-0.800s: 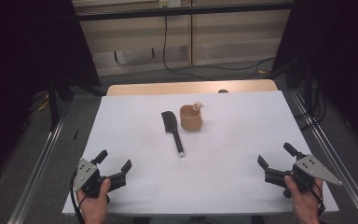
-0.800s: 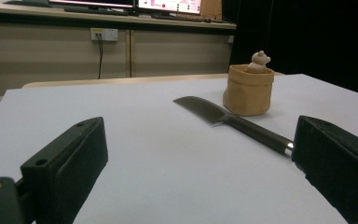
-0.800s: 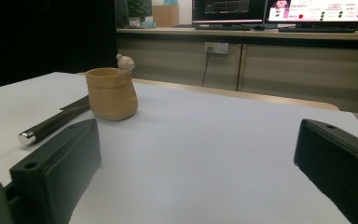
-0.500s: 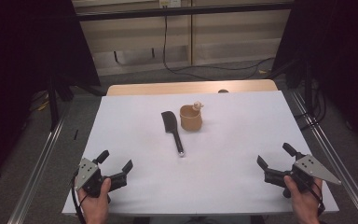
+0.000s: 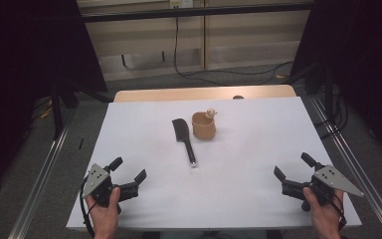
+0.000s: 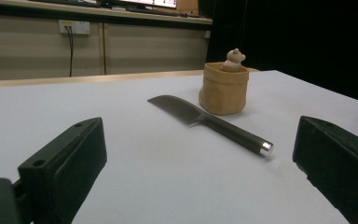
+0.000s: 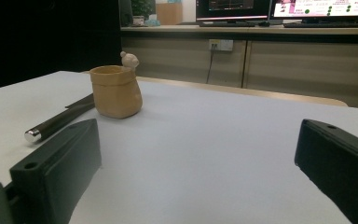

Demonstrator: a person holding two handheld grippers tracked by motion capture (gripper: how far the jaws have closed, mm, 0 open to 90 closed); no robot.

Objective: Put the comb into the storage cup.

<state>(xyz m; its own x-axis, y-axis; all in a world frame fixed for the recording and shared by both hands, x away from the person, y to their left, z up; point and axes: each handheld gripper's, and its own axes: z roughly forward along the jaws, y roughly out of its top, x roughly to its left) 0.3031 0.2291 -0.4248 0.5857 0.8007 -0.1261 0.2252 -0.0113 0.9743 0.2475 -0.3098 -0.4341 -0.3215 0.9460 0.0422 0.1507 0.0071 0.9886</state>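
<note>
White covers the table (image 5: 238, 199) from edge to edge. At its near left corner the left gripper (image 5: 128, 175) rests in the person's hand, jaws spread wide with nothing between them. Toward the middle lies a dark cleaver-like knife (image 5: 184, 139), blade pointing away and its metal-capped handle toward the person. Just beside the blade, to its right, stands a tan pot (image 5: 203, 126) with a small bear figure (image 5: 210, 113) on its rim. At the near right corner the right gripper (image 5: 293, 172) is likewise wide open and empty, well apart from both.
</note>
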